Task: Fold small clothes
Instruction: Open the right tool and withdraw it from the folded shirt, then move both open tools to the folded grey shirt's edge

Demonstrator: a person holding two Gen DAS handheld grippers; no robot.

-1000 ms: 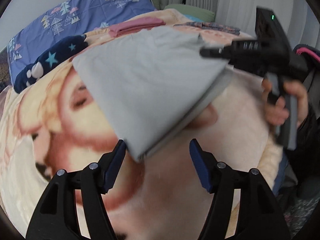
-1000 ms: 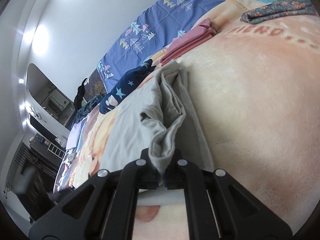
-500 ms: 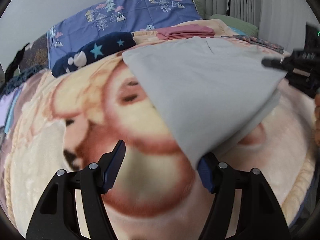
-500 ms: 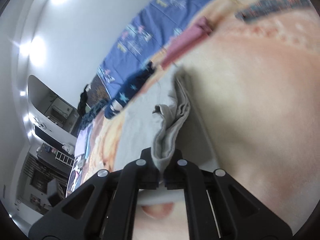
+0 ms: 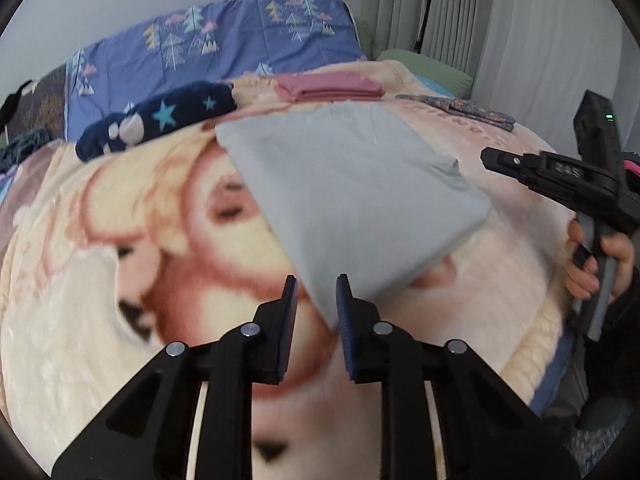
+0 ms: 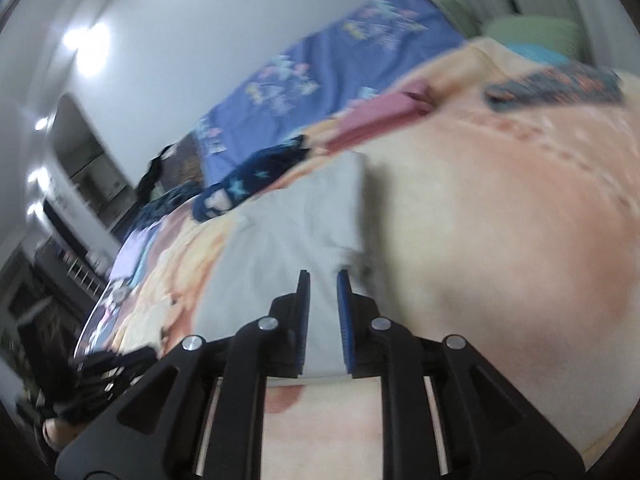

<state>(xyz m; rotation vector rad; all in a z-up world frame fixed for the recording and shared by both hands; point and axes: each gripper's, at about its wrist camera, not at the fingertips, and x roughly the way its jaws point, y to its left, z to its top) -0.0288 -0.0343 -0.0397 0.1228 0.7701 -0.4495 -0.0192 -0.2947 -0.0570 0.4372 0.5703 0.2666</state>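
Note:
A folded grey garment (image 5: 360,192) lies flat on the printed peach blanket (image 5: 120,280); it also shows in the right wrist view (image 6: 288,248). My left gripper (image 5: 316,296) hovers at the garment's near corner, jaws a narrow gap apart, holding nothing. My right gripper (image 6: 322,292) sits over the garment's near edge, jaws slightly apart and empty. The right gripper also shows in the left wrist view (image 5: 492,156), just right of the garment.
A folded pink garment (image 5: 332,88), a navy star-print garment (image 5: 160,120) and a floral cloth (image 5: 472,110) lie at the blanket's far side. A purple tree-print pillow (image 5: 224,52) stands behind. The bed edge drops off at the right.
My right gripper has let go of the grey garment, which now lies flat. My left gripper's jaws have narrowed from wide open, and it has shifted towards the garment's near corner.

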